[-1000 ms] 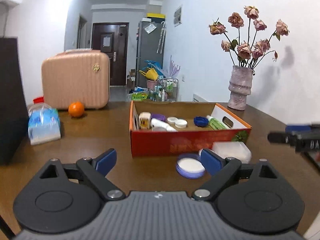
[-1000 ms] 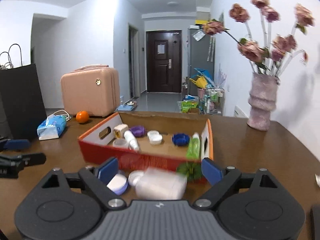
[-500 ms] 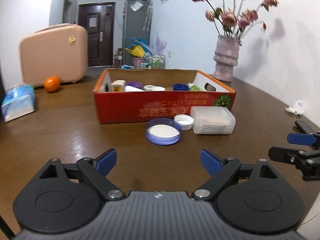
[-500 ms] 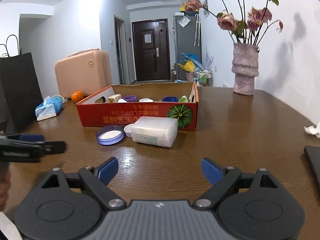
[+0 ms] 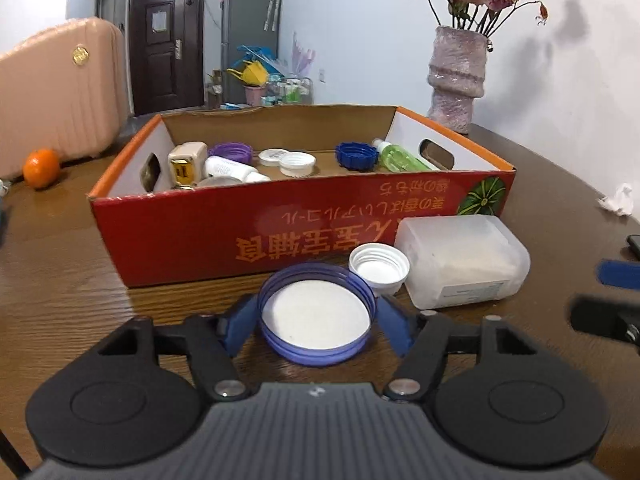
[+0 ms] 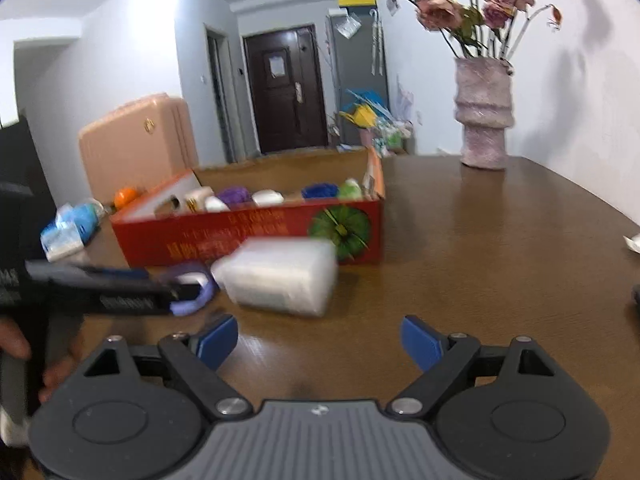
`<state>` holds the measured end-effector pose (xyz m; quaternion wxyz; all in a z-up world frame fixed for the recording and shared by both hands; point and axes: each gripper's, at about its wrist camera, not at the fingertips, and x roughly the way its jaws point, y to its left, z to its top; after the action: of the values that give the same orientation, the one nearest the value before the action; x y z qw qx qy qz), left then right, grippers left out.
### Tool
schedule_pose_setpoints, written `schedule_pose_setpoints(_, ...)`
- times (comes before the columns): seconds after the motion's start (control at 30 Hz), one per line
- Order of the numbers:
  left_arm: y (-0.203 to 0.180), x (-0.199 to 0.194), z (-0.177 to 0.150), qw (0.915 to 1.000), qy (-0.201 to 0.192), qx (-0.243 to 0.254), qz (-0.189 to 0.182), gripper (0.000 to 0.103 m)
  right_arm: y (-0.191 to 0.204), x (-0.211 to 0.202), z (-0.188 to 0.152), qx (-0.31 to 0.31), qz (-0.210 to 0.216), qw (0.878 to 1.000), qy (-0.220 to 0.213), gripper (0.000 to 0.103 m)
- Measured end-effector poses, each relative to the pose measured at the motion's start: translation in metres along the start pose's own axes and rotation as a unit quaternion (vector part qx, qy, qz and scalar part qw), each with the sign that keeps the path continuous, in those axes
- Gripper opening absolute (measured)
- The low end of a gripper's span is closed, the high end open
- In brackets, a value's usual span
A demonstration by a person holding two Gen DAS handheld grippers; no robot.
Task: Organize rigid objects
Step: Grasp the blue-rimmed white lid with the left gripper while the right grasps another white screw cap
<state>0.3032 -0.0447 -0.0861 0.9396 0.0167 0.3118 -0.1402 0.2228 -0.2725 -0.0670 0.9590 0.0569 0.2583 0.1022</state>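
the left gripper (image 5: pixel 316 330) closes on the blue lid (image 5: pixel 316 314) just before the red box (image 5: pixel 304 216); the right gripper (image 6: pixel 320 338) gapes, holding nothing.

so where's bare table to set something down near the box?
Bare wood right of the red box toward the vase, and left of it toward the orange. Crowded in front: blue lid, white cap, plastic container.

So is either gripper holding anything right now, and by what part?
The left gripper grips the blue lid by opposite sides of its rim. The right gripper holds nothing.
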Motion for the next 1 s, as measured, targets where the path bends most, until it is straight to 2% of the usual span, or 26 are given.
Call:
schedule_pose_setpoints(0.1,0.007,-0.004,-0.001,0.9999,-0.004,-0.009,-0.008,0.067,0.019,0.025,0.013,-0.024,0.006,1.000,-0.003,0.087)
schedule_pose_setpoints(0.23,0.019,-0.008,0.000,0.9987,-0.015,-0.015,0.045,0.067,0.039,0.064,0.026,-0.045,-0.017,0.999,-0.004,0.088)
schedule_pose_setpoints(0.33,0.029,-0.010,0.001,0.9979,-0.017,-0.028,0.056,0.067,0.046,0.084,0.029,-0.057,-0.039,0.997,0.018,0.086)
schedule_pose_setpoints(0.47,0.031,-0.014,0.000,0.9985,-0.017,-0.027,0.045,0.067,0.028,0.074,0.024,-0.038,-0.040,0.998,0.018,0.081)
schedule_pose_setpoints(0.57,0.024,-0.016,0.000,0.9992,-0.020,-0.011,0.031,0.068,0.010,0.067,0.021,-0.034,-0.103,0.994,0.018,0.082)
schedule_pose_setpoints(0.63,0.022,-0.015,-0.002,0.9995,-0.013,-0.003,0.029,0.069,0.006,0.056,0.021,-0.029,-0.124,0.992,-0.002,0.082)
schedule_pose_setpoints(0.7,0.023,-0.012,-0.003,0.9993,-0.002,-0.003,0.037,0.068,0.013,0.043,0.024,-0.028,-0.104,0.994,-0.031,0.082)
schedule_pose_setpoints(0.77,0.025,-0.009,-0.004,0.9991,0.005,-0.007,0.042,0.070,0.031,0.039,0.027,-0.043,-0.061,0.996,-0.041,0.080)
schedule_pose_setpoints(0.8,0.026,-0.009,-0.005,0.9990,0.006,-0.010,0.044,0.076,0.042,0.041,0.027,-0.056,-0.032,0.997,-0.034,0.080)
schedule_pose_setpoints(0.87,0.027,-0.009,-0.005,0.9988,0.005,-0.012,0.047,0.076,0.064,0.052,0.025,-0.085,0.010,0.996,-0.016,0.072)
schedule_pose_setpoints(0.93,0.030,-0.008,-0.005,0.9981,0.008,-0.018,0.059,0.071,0.080,0.069,0.024,-0.112,0.022,0.993,-0.001,0.068)
schedule_pose_setpoints(0.97,0.033,-0.007,-0.005,0.9975,0.009,-0.020,0.067,0.068,0.084,0.079,0.025,-0.113,0.022,0.993,0.011,0.060)
schedule_pose_setpoints(1.0,0.036,-0.007,-0.004,0.9974,0.010,-0.024,0.067,0.065,0.084,0.088,0.027,-0.109,0.022,0.993,0.027,0.059)
